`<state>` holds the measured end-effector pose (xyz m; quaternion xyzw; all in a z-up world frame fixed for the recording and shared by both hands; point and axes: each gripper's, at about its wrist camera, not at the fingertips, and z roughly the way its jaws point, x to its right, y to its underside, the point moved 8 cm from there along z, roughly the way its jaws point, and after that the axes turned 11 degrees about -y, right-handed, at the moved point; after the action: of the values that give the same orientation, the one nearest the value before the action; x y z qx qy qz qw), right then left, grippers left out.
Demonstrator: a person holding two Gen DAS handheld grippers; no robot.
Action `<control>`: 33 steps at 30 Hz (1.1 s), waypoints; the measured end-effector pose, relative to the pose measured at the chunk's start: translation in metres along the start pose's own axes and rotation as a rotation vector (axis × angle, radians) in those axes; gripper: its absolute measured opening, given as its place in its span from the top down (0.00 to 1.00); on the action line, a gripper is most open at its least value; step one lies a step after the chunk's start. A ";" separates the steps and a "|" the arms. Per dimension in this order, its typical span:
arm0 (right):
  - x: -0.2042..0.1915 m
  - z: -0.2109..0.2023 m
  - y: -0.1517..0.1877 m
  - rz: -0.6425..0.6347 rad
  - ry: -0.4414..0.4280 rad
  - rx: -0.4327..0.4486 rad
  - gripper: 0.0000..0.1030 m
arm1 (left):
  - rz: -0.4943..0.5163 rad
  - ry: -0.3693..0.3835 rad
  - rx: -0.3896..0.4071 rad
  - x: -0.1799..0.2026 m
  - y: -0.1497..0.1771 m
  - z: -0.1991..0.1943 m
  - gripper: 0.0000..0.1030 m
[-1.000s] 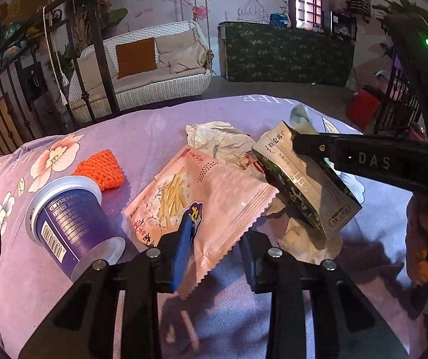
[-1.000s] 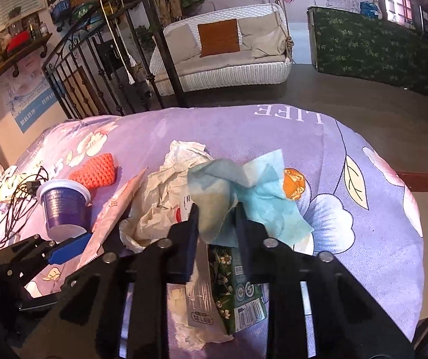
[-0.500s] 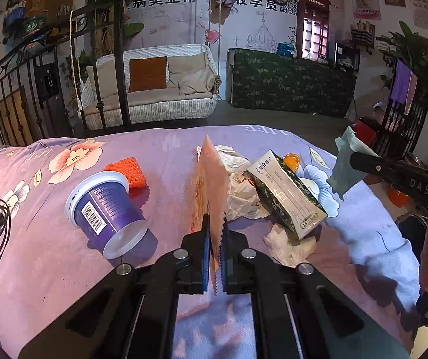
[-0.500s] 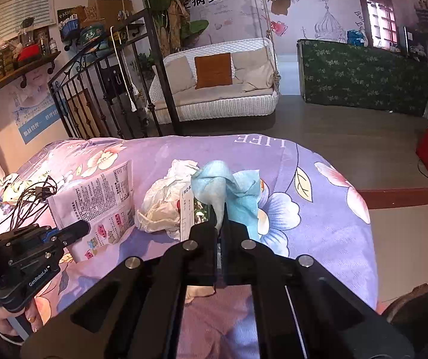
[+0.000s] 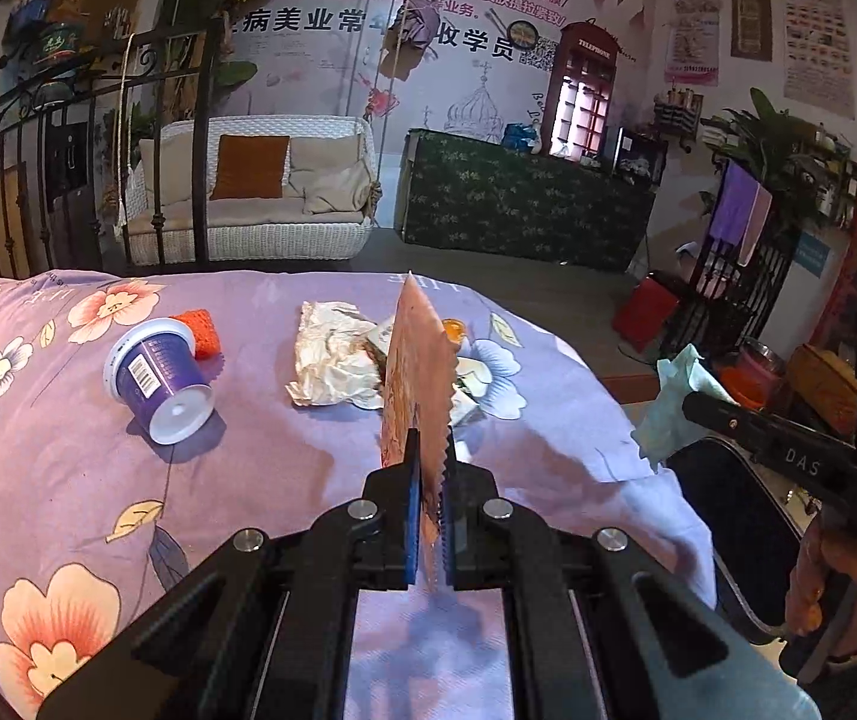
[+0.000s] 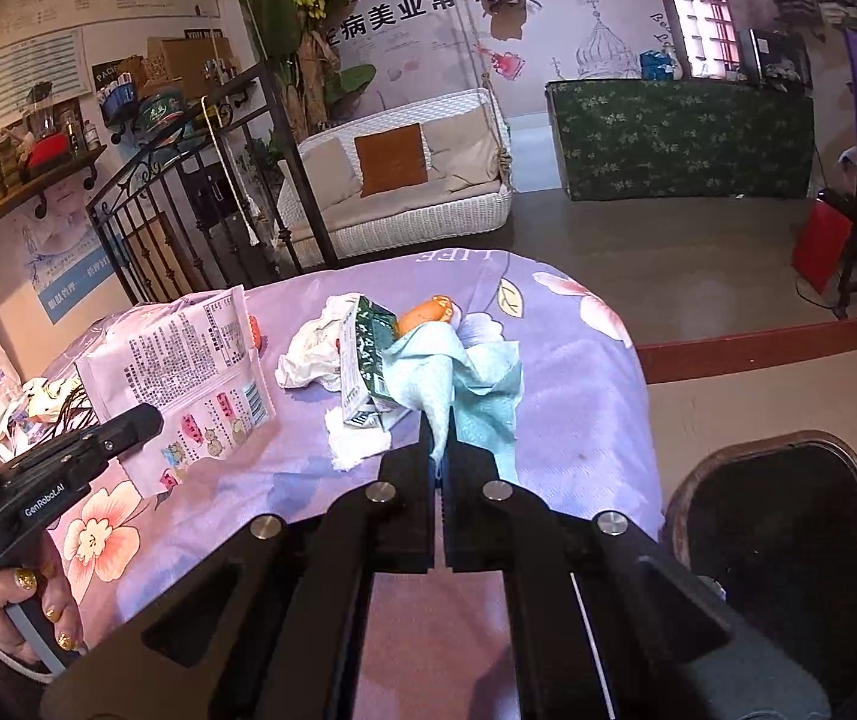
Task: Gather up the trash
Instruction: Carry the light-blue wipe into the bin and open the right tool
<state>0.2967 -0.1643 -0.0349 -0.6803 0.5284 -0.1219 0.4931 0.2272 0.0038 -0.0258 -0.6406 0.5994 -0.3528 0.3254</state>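
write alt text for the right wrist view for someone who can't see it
The right tool is shut on a pale blue tissue above a purple floral cloth, with a dark bin open at lower right. On the cloth lie a green carton and crumpled white paper; at left, the left tool holds a pink snack wrapper.

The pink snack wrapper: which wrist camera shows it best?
The right wrist view: the pink snack wrapper faces the camera flat, printed back legible, pinched by the left gripper. In the left wrist view the wrapper stands edge-on between its fingers, so only a narrow strip shows.
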 end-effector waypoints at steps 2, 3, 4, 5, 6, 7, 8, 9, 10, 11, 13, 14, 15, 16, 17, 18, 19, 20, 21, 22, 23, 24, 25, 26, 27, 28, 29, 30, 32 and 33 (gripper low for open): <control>0.007 -0.016 0.006 0.016 0.015 0.013 0.97 | 0.007 0.030 0.004 0.014 0.003 -0.008 0.94; 0.011 -0.024 0.009 0.029 0.024 0.019 0.97 | 0.013 0.044 0.005 0.022 0.005 -0.011 0.94; 0.016 -0.032 0.012 0.042 0.033 0.026 0.97 | 0.017 0.059 0.006 0.027 0.006 -0.013 0.94; 0.021 -0.041 0.016 0.057 0.045 0.035 0.97 | 0.023 0.075 0.009 0.035 0.008 -0.016 0.94; 0.026 -0.050 0.019 0.067 0.056 0.042 0.97 | 0.031 0.090 0.010 0.042 0.010 -0.018 0.94; 0.032 -0.059 0.024 0.077 0.071 0.047 0.97 | 0.038 0.107 0.010 0.049 0.013 -0.020 0.94; 0.039 -0.068 0.028 0.086 0.091 0.052 0.97 | 0.045 0.125 0.010 0.057 0.014 -0.022 0.94; 0.042 -0.075 0.032 0.092 0.105 0.055 0.97 | 0.052 0.139 0.011 0.064 0.016 -0.023 0.94; 0.047 -0.082 0.035 0.097 0.123 0.058 0.97 | 0.060 0.155 0.010 0.072 0.018 -0.025 0.94; 0.052 -0.090 0.039 0.101 0.146 0.059 0.97 | 0.069 0.173 0.006 0.081 0.020 -0.026 0.94; 0.061 -0.101 0.046 0.112 0.181 0.057 0.97 | 0.086 0.206 0.000 0.098 0.025 -0.028 0.94; 0.067 -0.107 0.050 0.125 0.195 0.057 0.97 | 0.097 0.224 -0.004 0.107 0.028 -0.029 0.94; 0.071 -0.111 0.053 0.136 0.205 0.057 0.97 | 0.107 0.239 -0.008 0.114 0.030 -0.029 0.94; 0.077 -0.115 0.058 0.149 0.219 0.054 0.97 | 0.117 0.252 -0.010 0.120 0.032 -0.030 0.94; 0.083 -0.119 0.063 0.160 0.234 0.049 0.97 | 0.130 0.267 -0.014 0.128 0.035 -0.030 0.94; 0.089 -0.123 0.067 0.169 0.244 0.047 0.97 | 0.142 0.280 -0.019 0.135 0.038 -0.030 0.94; 0.094 -0.126 0.070 0.180 0.256 0.044 0.97 | 0.154 0.295 -0.025 0.142 0.041 -0.030 0.94; 0.099 -0.128 0.074 0.190 0.269 0.039 0.97 | 0.164 0.306 -0.029 0.148 0.044 -0.030 0.94; 0.104 -0.130 0.077 0.196 0.282 0.033 0.97 | 0.175 0.316 -0.035 0.153 0.047 -0.029 0.94; 0.110 -0.131 0.080 0.204 0.299 0.024 0.97 | 0.185 0.325 -0.040 0.159 0.050 -0.029 0.94; 0.116 -0.133 0.084 0.215 0.310 0.016 0.97 | 0.194 0.335 -0.045 0.164 0.052 -0.028 0.94; 0.123 -0.133 0.087 0.229 0.321 0.007 0.97 | 0.204 0.342 -0.050 0.168 0.055 -0.026 0.94; 0.130 -0.132 0.091 0.240 0.334 -0.003 0.97 | 0.215 0.348 -0.054 0.175 0.057 -0.027 0.94; 0.137 -0.133 0.095 0.246 0.350 -0.014 0.98 | 0.224 0.354 -0.057 0.179 0.059 -0.026 0.94; 0.144 -0.130 0.099 0.254 0.368 -0.031 0.97 | 0.234 0.358 -0.059 0.183 0.062 -0.026 0.94; 0.152 -0.127 0.103 0.270 0.377 -0.047 0.97 | 0.242 0.361 -0.061 0.187 0.064 -0.025 0.94; 0.158 -0.125 0.107 0.287 0.381 -0.057 0.98 | 0.250 0.365 -0.064 0.190 0.065 -0.024 0.94; 0.166 -0.122 0.110 0.301 0.389 -0.069 0.97 | 0.256 0.368 -0.066 0.194 0.067 -0.024 0.94; 0.178 -0.117 0.117 0.322 0.405 -0.103 0.97 | 0.269 0.374 -0.072 0.198 0.071 -0.022 0.94; 0.183 -0.114 0.120 0.336 0.411 -0.113 0.97 | 0.275 0.375 -0.074 0.202 0.072 -0.023 0.94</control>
<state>0.2221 -0.3741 -0.1408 -0.5705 0.7289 -0.1443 0.3501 0.1757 -0.2022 -0.0619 -0.4875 0.7435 -0.3960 0.2296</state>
